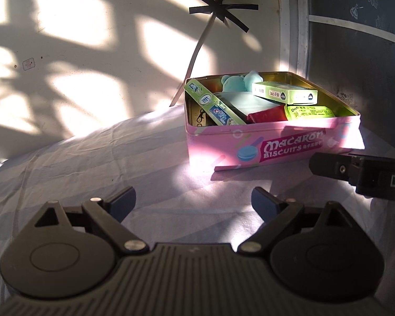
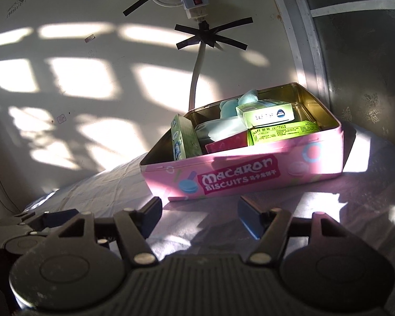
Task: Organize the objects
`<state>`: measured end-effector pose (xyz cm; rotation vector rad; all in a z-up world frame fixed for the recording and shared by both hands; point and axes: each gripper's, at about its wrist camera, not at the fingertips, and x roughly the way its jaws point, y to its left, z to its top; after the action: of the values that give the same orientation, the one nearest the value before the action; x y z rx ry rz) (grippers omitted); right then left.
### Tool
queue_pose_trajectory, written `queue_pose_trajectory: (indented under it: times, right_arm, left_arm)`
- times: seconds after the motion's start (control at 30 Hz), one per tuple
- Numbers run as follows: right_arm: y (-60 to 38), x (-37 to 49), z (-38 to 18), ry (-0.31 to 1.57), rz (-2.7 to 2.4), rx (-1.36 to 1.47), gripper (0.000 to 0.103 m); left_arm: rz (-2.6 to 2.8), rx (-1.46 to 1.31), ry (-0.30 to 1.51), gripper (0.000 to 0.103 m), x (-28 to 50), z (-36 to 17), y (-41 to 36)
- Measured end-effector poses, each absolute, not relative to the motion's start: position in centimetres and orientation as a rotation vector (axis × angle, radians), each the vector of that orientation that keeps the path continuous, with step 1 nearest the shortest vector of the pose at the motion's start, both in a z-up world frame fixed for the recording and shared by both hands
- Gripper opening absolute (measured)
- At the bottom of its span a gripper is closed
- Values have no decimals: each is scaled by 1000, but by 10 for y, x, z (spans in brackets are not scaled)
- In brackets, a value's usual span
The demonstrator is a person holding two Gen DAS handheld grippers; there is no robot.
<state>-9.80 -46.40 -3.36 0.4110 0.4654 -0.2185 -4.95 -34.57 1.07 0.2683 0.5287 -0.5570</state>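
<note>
A pink "Macaron Biscuits" tin [image 1: 250, 142] [image 2: 250, 173] stands open on the bed by the wall. It holds a toothpaste box [image 1: 213, 102] [image 2: 183, 137], a teal plush bear [image 1: 237, 80] [image 2: 231, 106], a green carton [image 1: 284, 90] [image 2: 266, 114], a yellow-green packet [image 1: 310, 112] [image 2: 281, 131], a red pouch [image 1: 266, 114] [image 2: 226, 143] and a metal clip [image 1: 201, 115]. My left gripper [image 1: 193, 202] is open and empty, short of the tin. My right gripper [image 2: 198, 217] is open and empty, just before the tin's front wall; one of its fingers [image 1: 329, 167] shows in the left wrist view.
The bed has a pale striped sheet [image 1: 105, 163] [image 2: 329, 205]. A white wall [image 1: 92, 52] stands behind, with a power strip [image 2: 193, 0] and its cable [image 2: 196, 79] taped on. A dark patterned panel [image 1: 355, 52] is at the right. The left gripper's body [image 2: 26, 226] is at lower left.
</note>
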Motion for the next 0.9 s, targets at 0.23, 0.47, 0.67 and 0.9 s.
queue_pose_trajectory:
  times: [0.23,0.47,0.67,0.9]
  right_arm:
    - [-461,-97,-30,460,-227,414,70]
    - [-461,-97,-30,456,-236,419,74]
    - [-460,-95,-32,463,-232,425,74]
    - [-455,-95,-30,459,-229,419,74]
  left_arm:
    - [-552,265,548,99,-47,9,-341]
    - [-531,270,563,101,-46,6,-339]
    - [-522,276,556,103,-47,6,-336]
    - [-520,254,526,103,-49,13,-331]
